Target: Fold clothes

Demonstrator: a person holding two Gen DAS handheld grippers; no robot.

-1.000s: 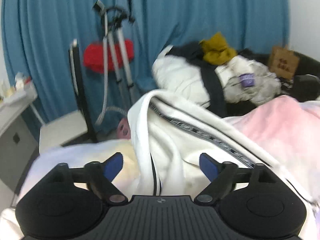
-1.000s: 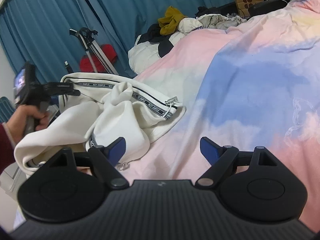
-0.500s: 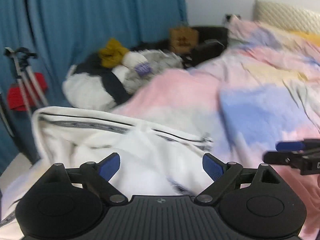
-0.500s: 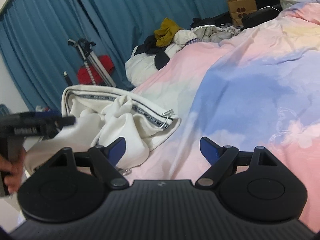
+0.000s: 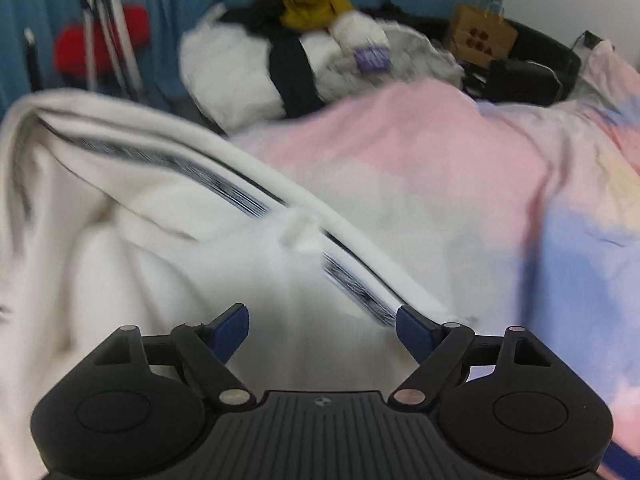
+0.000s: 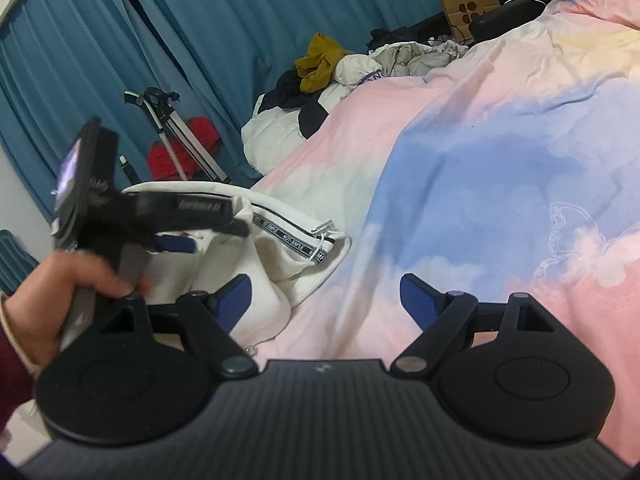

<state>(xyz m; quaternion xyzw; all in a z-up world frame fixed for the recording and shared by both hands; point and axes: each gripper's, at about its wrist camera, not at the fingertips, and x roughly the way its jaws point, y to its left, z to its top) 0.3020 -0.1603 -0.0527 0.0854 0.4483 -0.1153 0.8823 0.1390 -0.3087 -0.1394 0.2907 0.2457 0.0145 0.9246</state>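
Swung back w/ blur, left gripper (image 5: pixel 322 330) gapes wide, empty, over white garment (image 5: pixel 132 248) directly ahead. Right view: right gripper (image 6: pixel 325 294) wide, empty; garment (image 6: pixel 288 246) ahead-left on bed (image 6: pixel 480 168), left gripper (image 6: pixel 176 232) above it.

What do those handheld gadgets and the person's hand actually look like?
Each black plastic gripper, left and right, has a ribbed body, two round discs, silver pivot pins and blue-padded fingers. The bare left hand shows a maroon sleeve and pale beaded bracelet.
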